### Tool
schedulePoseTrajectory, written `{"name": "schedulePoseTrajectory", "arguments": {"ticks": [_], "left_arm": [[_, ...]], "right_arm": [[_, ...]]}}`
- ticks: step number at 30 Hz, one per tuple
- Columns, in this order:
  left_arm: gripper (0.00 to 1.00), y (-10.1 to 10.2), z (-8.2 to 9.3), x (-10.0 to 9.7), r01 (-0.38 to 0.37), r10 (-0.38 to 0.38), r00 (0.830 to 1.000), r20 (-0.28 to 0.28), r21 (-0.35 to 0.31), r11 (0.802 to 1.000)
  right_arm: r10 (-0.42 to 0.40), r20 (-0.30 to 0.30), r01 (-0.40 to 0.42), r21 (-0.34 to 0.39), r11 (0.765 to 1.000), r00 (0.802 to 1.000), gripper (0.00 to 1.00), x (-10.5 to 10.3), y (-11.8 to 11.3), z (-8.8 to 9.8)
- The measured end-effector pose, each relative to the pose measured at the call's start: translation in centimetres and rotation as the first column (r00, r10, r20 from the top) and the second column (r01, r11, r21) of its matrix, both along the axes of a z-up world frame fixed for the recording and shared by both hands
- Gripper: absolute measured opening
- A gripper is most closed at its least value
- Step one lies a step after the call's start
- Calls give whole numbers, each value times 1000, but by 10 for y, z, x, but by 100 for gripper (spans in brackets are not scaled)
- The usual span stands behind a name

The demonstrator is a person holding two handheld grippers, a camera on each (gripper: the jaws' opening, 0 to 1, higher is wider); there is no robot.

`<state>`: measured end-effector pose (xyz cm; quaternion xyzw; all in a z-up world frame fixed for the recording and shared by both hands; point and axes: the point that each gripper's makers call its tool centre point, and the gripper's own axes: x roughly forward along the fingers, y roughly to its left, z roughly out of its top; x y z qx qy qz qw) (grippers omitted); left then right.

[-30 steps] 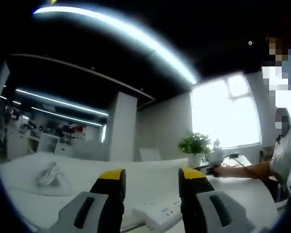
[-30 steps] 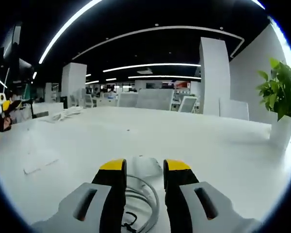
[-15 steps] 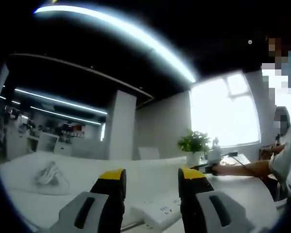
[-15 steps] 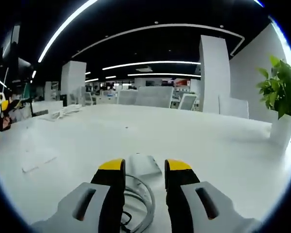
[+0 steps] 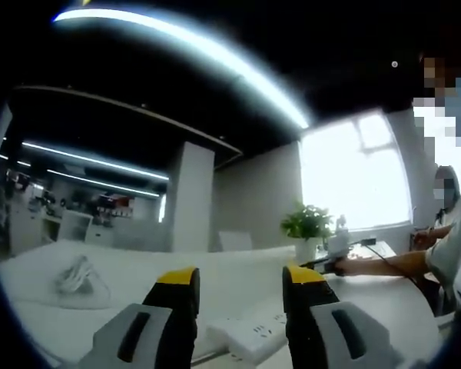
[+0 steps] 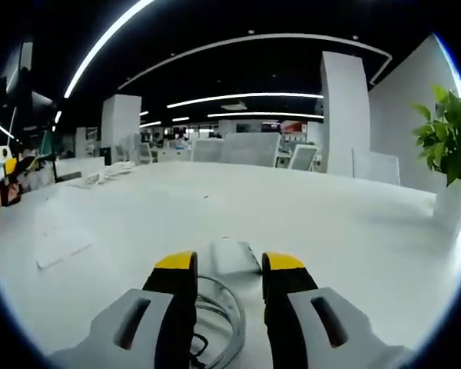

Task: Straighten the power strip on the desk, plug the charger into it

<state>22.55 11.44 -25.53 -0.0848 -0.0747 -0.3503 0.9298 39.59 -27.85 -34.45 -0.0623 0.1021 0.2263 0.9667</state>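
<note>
Dim office w/ dark ceiling, long ceiling light strips point(image 6: 238, 96) glowing, window point(image 5: 357, 177) far right blown out w/ glare, white desk point(image 6: 330, 223) evenly lit, fisheye bend at edges, soft blur throughout.

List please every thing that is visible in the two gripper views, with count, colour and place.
power strip: one, white, on the desk between the left gripper's jaws
charger: one, grey-white, on the desk just beyond the right gripper's jaw tips
cable: one coil, grey, between the right jaws
cable bundle: one, white, far left on the desk
potted plant: one, green in white pot, far desk edge
desk: one, white
left gripper: open, yellow tips
right gripper: open, yellow tips
</note>
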Motion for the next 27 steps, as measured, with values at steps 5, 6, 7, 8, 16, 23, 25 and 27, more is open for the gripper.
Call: {"name": "schedulePoseTrajectory", "arguments": {"ticks": [5, 6, 7, 8, 16, 23, 25, 27], "left_arm": [[44, -2, -1, -1, 3, -3, 1000, 1, 4, 1000], [44, -2, -1, -2, 3, -3, 1000, 1, 4, 1000], [44, -2, -1, -2, 3, -3, 1000, 1, 4, 1000], [44, -3, -1, -2, 3, -3, 1000, 1, 3, 1000], [44, -4, -2, -2, 5, -5, 1000, 1, 8, 1000], [44, -5, -2, -2, 7, -7, 1000, 2, 10, 1000], [44, -5, -2, -2, 8, -8, 1000, 3, 11, 1000], [44, -4, -2, -2, 6, -6, 1000, 1, 12, 1000]], "right_arm": [[5, -12, -5, -15, 1000, 1000, 33, 0, 1, -3], [6, -12, -6, -16, 1000, 1000, 33, 0, 1, -3], [7, -11, -7, -17, 1000, 1000, 33, 0, 1, -3], [7, -13, -7, -17, 1000, 1000, 33, 0, 2, -4], [10, -21, -10, -23, 1000, 1000, 34, -1, 4, -8], [10, -24, -11, -21, 1000, 1000, 34, 0, 4, -9], [9, -26, -10, -23, 1000, 1000, 34, 0, 5, -10], [9, -28, -10, -31, 999, 1000, 34, 0, 5, -10]]}}
